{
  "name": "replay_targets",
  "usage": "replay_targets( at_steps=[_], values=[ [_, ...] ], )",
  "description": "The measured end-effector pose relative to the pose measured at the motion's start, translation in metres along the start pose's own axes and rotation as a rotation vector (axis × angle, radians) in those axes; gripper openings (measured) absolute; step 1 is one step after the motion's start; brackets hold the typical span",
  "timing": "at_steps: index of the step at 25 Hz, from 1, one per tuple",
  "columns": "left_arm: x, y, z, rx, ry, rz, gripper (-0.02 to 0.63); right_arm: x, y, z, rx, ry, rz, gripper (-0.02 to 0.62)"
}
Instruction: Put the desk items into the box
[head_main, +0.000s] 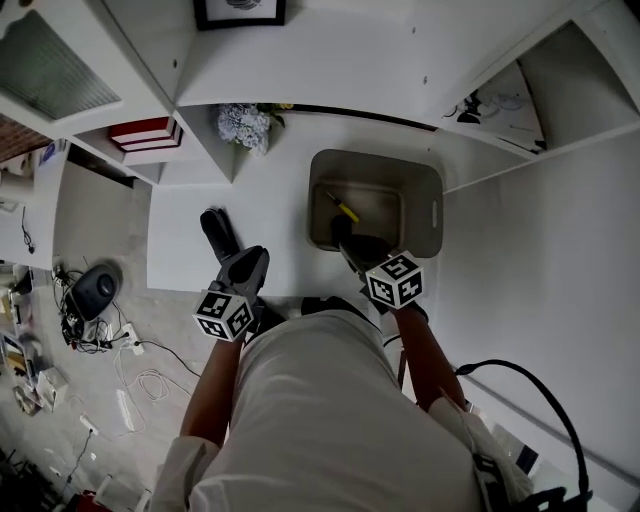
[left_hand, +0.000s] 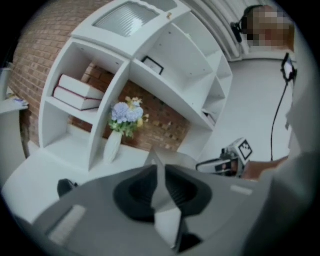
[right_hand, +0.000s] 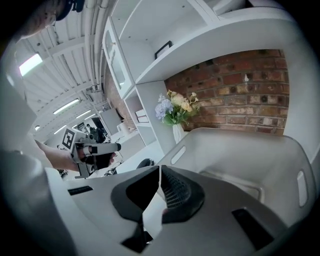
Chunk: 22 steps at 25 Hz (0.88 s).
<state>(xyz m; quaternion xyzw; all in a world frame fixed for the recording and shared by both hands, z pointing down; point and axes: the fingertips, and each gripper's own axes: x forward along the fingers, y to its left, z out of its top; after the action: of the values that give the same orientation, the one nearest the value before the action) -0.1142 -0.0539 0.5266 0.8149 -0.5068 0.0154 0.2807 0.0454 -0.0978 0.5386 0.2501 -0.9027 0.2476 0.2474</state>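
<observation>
The black desk item (head_main: 218, 232) lies by the tabletop's (head_main: 280, 180) front edge, left of the box (head_main: 428, 205), so the barely parted, empty left claw (head_main: 252, 258) should widen and straddle it squarely, clear of the clenched, empty right claw (head_main: 345, 235) at the box's near wall.

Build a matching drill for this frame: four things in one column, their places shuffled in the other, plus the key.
Things
1. books
2. flowers
3. yellow-handled item
4. black item

Places
A. inside the grey box
B. lying on the desk, left of the box
C. stacked on a shelf at far left
D. standing at the desk's back edge

Pairs: 1-C, 2-D, 3-A, 4-B
</observation>
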Motion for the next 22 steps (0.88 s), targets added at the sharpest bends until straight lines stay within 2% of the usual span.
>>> replay_targets(
  at_steps=[3, 6, 10, 12, 16, 22],
  values=[
    [-0.006, 0.011, -0.013, -0.025, 0.002, 0.040, 0.046, 0.000, 0.004, 0.004, -0.026, 0.006, 0.051, 0.012],
    [-0.014, 0.033, -0.030, -0.041, 0.028, 0.144, 0.054, 0.000, 0.006, 0.004, -0.047, 0.019, 0.093, 0.011],
    [-0.022, 0.061, -0.042, -0.088, 0.010, 0.260, 0.055, 0.003, 0.009, 0.002, -0.074, 0.034, 0.140, 0.011],
    [-0.025, 0.075, -0.049, -0.105, 0.023, 0.309, 0.078, 0.007, 0.014, 0.001, -0.077, 0.033, 0.163, 0.011],
    [-0.028, 0.098, -0.068, -0.149, 0.085, 0.362, 0.166, 0.016, 0.032, -0.001, -0.070, 0.036, 0.188, 0.011],
    [-0.026, 0.145, -0.096, -0.176, 0.172, 0.459, 0.209, 0.027, 0.051, -0.004, -0.041, 0.039, 0.156, 0.011]
  ],
)
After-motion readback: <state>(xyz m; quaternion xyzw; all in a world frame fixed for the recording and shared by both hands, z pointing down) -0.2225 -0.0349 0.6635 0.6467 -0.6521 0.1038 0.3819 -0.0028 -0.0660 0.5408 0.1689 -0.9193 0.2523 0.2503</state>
